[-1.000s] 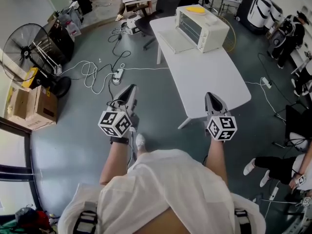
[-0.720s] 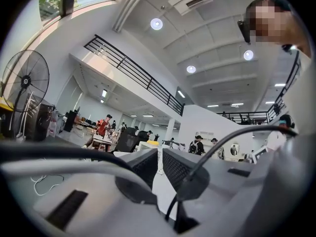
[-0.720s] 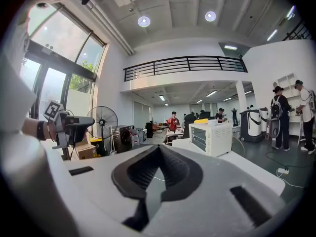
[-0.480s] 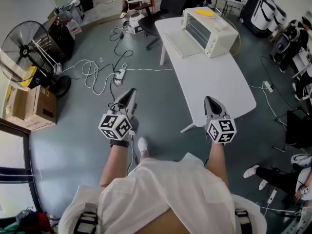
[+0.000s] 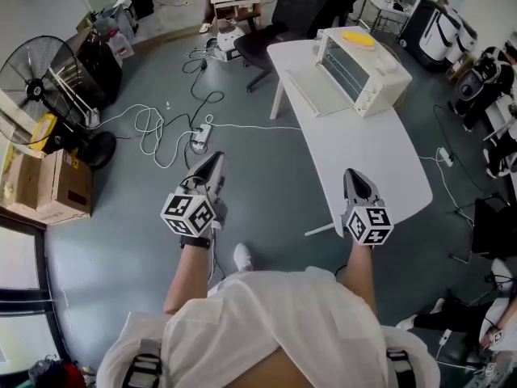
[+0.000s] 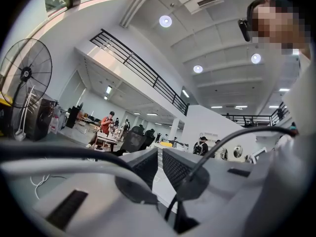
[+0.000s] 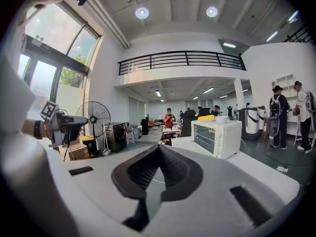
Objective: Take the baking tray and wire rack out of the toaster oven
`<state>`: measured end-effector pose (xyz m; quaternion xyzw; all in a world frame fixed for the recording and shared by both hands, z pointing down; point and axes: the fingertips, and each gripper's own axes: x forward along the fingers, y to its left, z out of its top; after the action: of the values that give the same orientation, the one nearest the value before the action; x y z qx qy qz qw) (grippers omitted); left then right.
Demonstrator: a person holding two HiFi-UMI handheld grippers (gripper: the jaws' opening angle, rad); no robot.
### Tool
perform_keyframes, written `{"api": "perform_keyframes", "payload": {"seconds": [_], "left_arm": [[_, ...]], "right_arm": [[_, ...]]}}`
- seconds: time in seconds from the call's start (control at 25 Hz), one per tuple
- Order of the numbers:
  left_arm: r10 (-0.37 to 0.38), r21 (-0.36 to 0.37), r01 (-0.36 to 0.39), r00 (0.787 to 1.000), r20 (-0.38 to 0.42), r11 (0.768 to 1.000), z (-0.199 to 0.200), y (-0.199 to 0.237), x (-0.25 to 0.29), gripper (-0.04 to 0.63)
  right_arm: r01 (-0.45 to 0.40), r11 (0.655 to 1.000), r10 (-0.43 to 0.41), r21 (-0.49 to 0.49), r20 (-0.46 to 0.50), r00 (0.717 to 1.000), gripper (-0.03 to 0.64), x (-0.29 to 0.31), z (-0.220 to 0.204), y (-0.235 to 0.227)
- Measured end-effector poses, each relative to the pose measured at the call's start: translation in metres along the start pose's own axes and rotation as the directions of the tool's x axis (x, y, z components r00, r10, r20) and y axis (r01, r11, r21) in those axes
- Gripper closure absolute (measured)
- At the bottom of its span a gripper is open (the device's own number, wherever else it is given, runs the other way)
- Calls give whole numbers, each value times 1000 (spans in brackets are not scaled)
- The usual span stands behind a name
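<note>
Oven [image 5: 361,69]: far end of table [image 5: 363,160], well apart from grippers | tray, rack: presumably inside, not discernible | left gripper [image 5: 215,159], right gripper [image 5: 353,174]: jaws together, empty | handling, judged: thin stiff metal, light, slick; pinch front edge.

Contents of toaster oven [image 5: 363,71] indiscernible
</note>
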<state>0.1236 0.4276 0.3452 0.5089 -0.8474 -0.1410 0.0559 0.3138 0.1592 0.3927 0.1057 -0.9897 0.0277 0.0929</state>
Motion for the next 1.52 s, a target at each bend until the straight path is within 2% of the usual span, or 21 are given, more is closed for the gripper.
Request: {"api": "perform_keyframes", "payload": {"seconds": [0.32,0.56,0.96,1.32,1.52], "left_arm": [[58,-4,-58,998,19,998,26,107,-6,571],[54,-30,-53,998,21,998,26,144,4,571],[-27,-37,27,1000,-7,999,16,148,76,571],[-164,-7,164,986,-20,986,29,132,223,571],[-240,-6,240,970,-26,971,36,114,304,571]], "right_arm": [[52,999,-52,3,3,999,615,76,4,30],[48,999,-48,26,-7,999,615,105,-1,51],[60,996,-59,59,-16,998,615,163,3,22],[102,991,-104,89,16,995,615,249,32,-58],[143,985,-145,100,12,989,615,273,44,-110]]}}
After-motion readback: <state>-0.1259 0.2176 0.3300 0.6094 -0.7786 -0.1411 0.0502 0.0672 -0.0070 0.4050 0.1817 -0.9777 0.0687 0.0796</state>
